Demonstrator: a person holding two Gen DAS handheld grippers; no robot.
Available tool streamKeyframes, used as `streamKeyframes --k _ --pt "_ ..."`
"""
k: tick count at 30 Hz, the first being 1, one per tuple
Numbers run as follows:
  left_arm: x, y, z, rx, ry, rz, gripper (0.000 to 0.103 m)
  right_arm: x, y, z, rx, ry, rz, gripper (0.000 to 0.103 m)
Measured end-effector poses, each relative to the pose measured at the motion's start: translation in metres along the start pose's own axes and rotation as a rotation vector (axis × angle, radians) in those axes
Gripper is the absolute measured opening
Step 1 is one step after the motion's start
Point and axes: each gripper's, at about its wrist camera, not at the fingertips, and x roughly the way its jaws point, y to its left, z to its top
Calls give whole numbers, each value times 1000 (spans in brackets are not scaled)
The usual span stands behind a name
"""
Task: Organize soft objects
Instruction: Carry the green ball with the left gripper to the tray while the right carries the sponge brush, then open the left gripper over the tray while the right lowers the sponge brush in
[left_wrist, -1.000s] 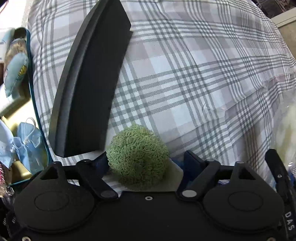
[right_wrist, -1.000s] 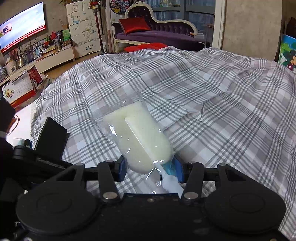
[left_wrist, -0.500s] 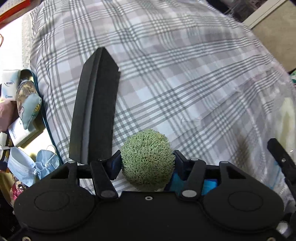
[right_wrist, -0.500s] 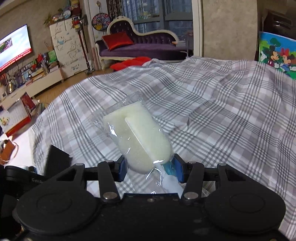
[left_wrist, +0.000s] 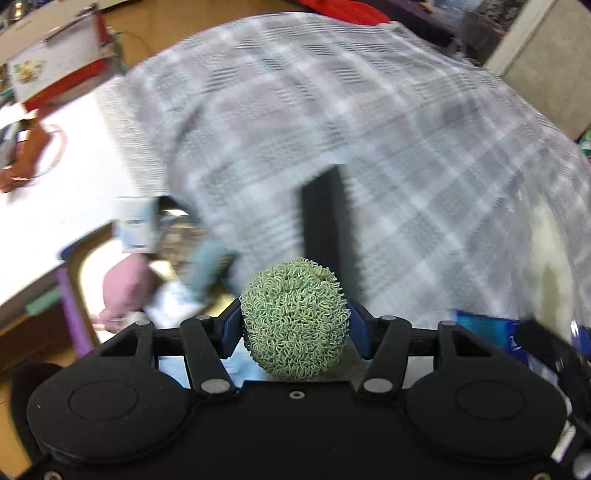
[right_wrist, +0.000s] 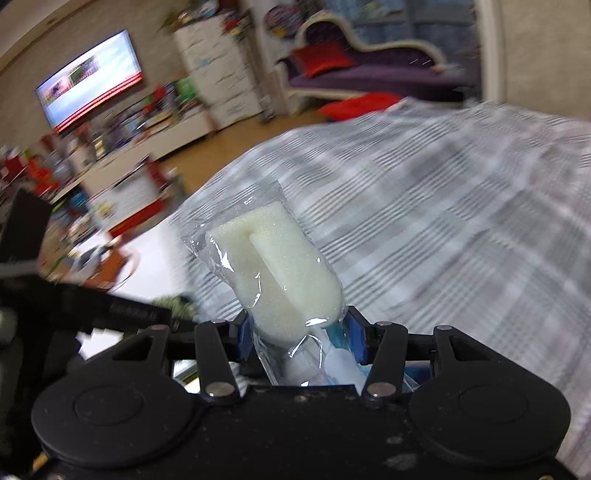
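Note:
A green curly scrubber ball (left_wrist: 294, 318) sits squeezed between the blue pads of my left gripper (left_wrist: 293, 330), which is shut on it and lifted above the plaid bed cover (left_wrist: 406, 155). In the right wrist view my right gripper (right_wrist: 300, 338) is shut on the lower end of a white sponge in clear plastic wrap (right_wrist: 275, 273), which sticks up and away from the fingers. Both views are blurred by motion.
A black flat slab (left_wrist: 327, 218) lies on the cover beyond the ball. At the bed's left edge sits a bin (left_wrist: 77, 258) holding a pink soft item (left_wrist: 123, 291), a blue pouch and a white pack. A television (right_wrist: 88, 79) and a sofa (right_wrist: 369, 70) stand far off.
My left gripper shut on the green ball and lifted it off the cover, swinging left toward the bin. The right gripper rose with the wrapped sponge and also turned left.

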Motion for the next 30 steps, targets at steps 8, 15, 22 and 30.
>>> streamKeyframes --k 8,15,22,30 --pt "12 97 8 -98 40 130 55 46 74 -25 -87 167 95 49" --pt "42 158 18 -196 108 160 55 94 115 -39 -123 285 89 49" --pt "73 183 23 -235 163 167 58 135 140 -41 -132 342 57 50" --pt "92 185 26 -221 193 155 64 164 149 -33 -110 357 39 57"
